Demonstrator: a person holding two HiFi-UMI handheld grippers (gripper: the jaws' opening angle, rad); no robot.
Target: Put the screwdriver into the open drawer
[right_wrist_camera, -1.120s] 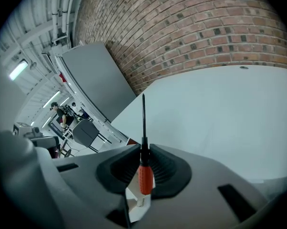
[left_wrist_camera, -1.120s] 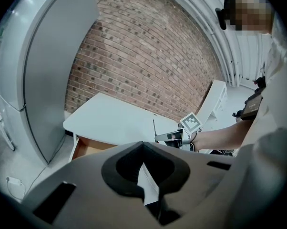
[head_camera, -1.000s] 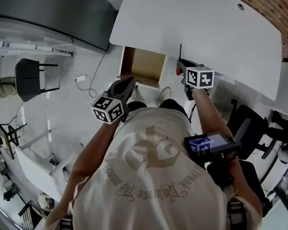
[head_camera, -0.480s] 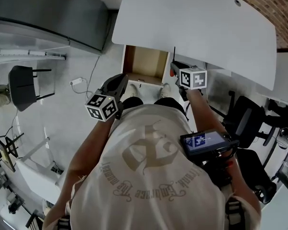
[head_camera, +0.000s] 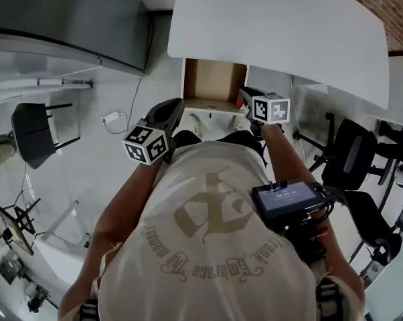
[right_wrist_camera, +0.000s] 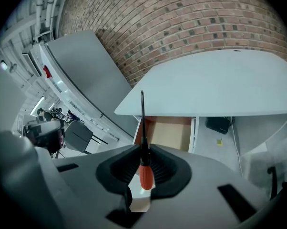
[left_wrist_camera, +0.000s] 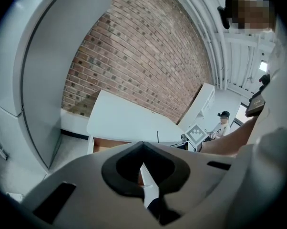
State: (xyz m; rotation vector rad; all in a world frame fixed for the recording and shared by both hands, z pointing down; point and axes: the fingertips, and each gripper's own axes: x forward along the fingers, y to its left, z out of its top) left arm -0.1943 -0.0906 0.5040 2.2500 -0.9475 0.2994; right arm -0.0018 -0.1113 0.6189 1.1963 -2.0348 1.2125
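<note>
The left gripper (head_camera: pixel 177 105) hangs out in front of the person. Its jaws are closed tip to tip and there is nothing in them — only a thin slit of floor shows through. Ahead of it and a bit to its right is the open drawer (head_camera: pixel 215 80), a brown box pulled out from under the white table (head_camera: pixel 275 25). The drawer sits between the two grippers, a little farther out than both.

The right gripper (head_camera: pixel 244 96) is right by the drawer's right front corner and points down at a slant. Its jaws are partly closed and they squeeze the screwdriver (right_wrist_camera: pixel 145 174) — the orange handle sits in the pads and the thin dark shaft sticks straight out past the tips. Seen from this gripper, the shaft runs up over the drawer's left side to the table edge. The screwdriver is not in the drawer yet. To the right of this gripper stands a black chair (head_camera: pixel 349 154).
</note>
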